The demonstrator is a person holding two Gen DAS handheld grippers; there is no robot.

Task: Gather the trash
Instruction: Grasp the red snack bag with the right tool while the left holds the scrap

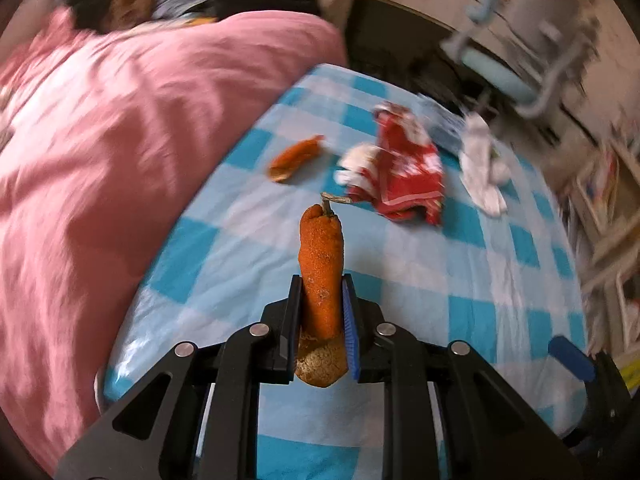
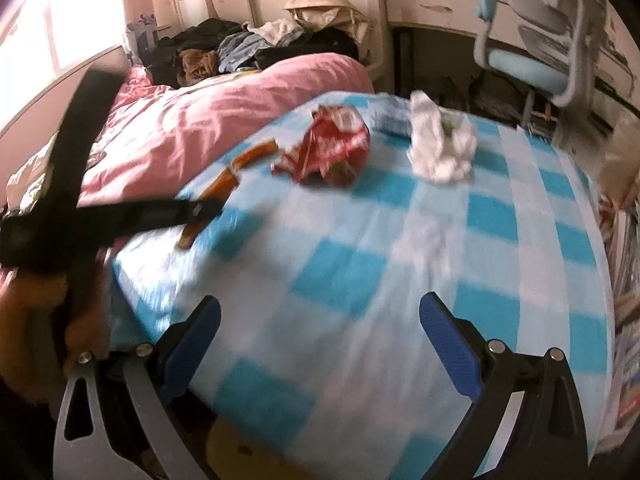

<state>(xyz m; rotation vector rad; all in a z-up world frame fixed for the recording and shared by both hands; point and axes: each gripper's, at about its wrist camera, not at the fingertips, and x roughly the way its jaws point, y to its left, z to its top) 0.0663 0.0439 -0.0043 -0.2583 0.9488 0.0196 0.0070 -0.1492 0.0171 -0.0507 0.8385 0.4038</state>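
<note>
My left gripper [image 1: 321, 284] is shut on a piece of orange peel [image 1: 322, 264] and holds it above the blue checked bed sheet [image 1: 420, 264]. A second orange peel [image 1: 295, 158], a crumpled red snack wrapper [image 1: 404, 172] and a wad of white tissue [image 1: 482, 168] lie farther off on the sheet. My right gripper [image 2: 320, 320] is open and empty over the near part of the sheet [image 2: 360, 240]. In its view the left gripper [image 2: 192, 210] holds the peel [image 2: 216, 190] at the left, with the second peel [image 2: 258, 152], the wrapper [image 2: 332, 144] and the tissue [image 2: 440, 148] beyond.
A pink duvet [image 1: 120, 140] covers the left of the bed, with piled clothes [image 2: 240, 52] behind it. A blue packet [image 2: 390, 118] lies by the tissue. A desk and a light blue chair [image 2: 528, 64] stand past the bed. Bookshelves [image 2: 628, 280] line the right.
</note>
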